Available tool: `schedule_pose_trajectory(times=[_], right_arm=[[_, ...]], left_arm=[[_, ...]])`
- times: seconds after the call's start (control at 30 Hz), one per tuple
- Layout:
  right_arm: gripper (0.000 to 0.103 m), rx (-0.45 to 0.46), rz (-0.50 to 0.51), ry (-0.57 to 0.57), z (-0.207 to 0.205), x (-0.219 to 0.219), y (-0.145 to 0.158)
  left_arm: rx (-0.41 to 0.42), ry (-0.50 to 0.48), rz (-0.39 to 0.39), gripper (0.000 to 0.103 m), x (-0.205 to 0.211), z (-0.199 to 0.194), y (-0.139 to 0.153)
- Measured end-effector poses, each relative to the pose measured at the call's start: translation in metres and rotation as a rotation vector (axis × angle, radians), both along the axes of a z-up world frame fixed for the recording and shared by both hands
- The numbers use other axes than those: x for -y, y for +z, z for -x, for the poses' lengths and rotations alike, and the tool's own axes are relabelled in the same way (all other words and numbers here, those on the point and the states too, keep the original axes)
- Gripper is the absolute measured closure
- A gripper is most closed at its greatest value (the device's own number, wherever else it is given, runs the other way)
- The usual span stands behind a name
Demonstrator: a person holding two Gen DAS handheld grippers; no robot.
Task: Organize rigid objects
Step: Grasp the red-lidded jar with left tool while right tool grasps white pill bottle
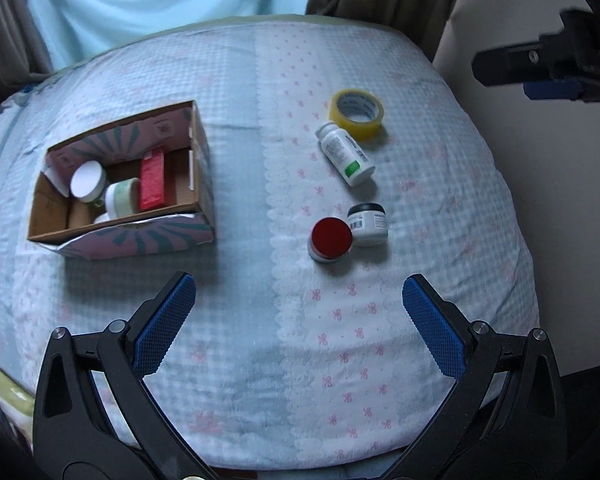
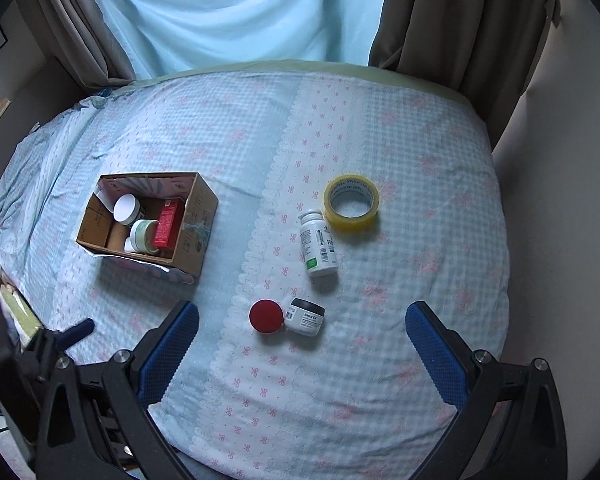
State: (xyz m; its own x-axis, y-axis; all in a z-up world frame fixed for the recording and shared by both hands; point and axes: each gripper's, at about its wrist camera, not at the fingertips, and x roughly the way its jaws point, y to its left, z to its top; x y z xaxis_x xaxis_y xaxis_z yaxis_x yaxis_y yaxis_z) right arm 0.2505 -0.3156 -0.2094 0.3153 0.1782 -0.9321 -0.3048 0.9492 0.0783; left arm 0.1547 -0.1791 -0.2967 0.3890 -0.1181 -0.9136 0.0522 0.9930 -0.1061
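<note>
An open cardboard box (image 1: 198,168) (image 2: 198,216) sits on the bed at the left, holding two white jars, a red carton and a tube. To the right lie a yellow tape roll (image 1: 357,114) (image 2: 352,203), a white pill bottle (image 1: 345,153) (image 2: 317,243) on its side, a red-lidded jar (image 1: 331,239) (image 2: 265,316) and a black-lidded white jar (image 1: 367,224) (image 2: 305,316) touching it. My left gripper (image 1: 298,292) is open and empty, hovering near the jars. My right gripper (image 2: 302,318) is open and empty above the two jars.
The bed (image 2: 440,152) has a blue checked quilt with pink bows. Curtains (image 2: 440,20) and a pale blue drape hang behind it. A wall runs along the right edge. The right gripper's body shows at the upper right of the left wrist view (image 1: 548,64).
</note>
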Motion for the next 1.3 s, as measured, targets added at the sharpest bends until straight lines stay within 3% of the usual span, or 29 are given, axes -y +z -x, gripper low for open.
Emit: schedule_pose_trajectory(times=[0.3,0.47,0.6,0.7,0.77,0.8,0.93,1.07,1.2,1.23,1.27,1.3], right_arm=[[0.000,-0.108,-0.024,0.050,-0.052,0.010,-0.094],[0.000,-0.149,-0.024,0.086,-0.082,0.005,-0.146],[0.000,-0.204,-0.035,0.101,-0.105,-0.002,-0.184],[0.008,-0.240,-0.033,0.113,-0.118,-0.011,-0.206],[0.010,-0.259,-0.021,0.119,-0.123,-0.016,-0.220],[0.011,-0.268,-0.013,0.122,-0.125,-0.020,-0.227],[0.018,-0.299,-0.001,0.140,-0.132,-0.028,-0.247],[0.018,-0.330,-0.001,0.147,-0.142,-0.034,-0.258],[0.042,-0.341,0.029,0.155,-0.149,-0.039,-0.265],[0.048,-0.342,0.044,0.156,-0.150,-0.040,-0.267],[0.051,-0.339,0.062,0.160,-0.150,-0.042,-0.269],[0.056,-0.333,0.085,0.166,-0.150,-0.044,-0.271]], left_arm=[[-0.038,-0.088,-0.049,0.003,0.036,-0.041,-0.106],[-0.062,-0.098,-0.038,0.006,0.043,-0.061,-0.148],[-0.078,-0.112,-0.041,0.007,0.051,-0.073,-0.170],[-0.076,-0.129,-0.045,0.010,0.057,-0.078,-0.181],[-0.091,-0.139,-0.037,0.025,0.060,-0.081,-0.188],[-0.103,-0.144,-0.029,0.027,0.061,-0.083,-0.192],[-0.101,-0.180,0.002,0.029,0.065,-0.087,-0.199],[-0.096,-0.243,0.006,0.030,0.072,-0.094,-0.203],[-0.085,-0.275,0.007,0.033,0.074,-0.098,-0.205],[-0.081,-0.280,0.005,0.039,0.074,-0.098,-0.205],[-0.077,-0.286,-0.009,0.053,0.073,-0.099,-0.206],[-0.076,-0.296,-0.020,0.052,0.073,-0.099,-0.206]])
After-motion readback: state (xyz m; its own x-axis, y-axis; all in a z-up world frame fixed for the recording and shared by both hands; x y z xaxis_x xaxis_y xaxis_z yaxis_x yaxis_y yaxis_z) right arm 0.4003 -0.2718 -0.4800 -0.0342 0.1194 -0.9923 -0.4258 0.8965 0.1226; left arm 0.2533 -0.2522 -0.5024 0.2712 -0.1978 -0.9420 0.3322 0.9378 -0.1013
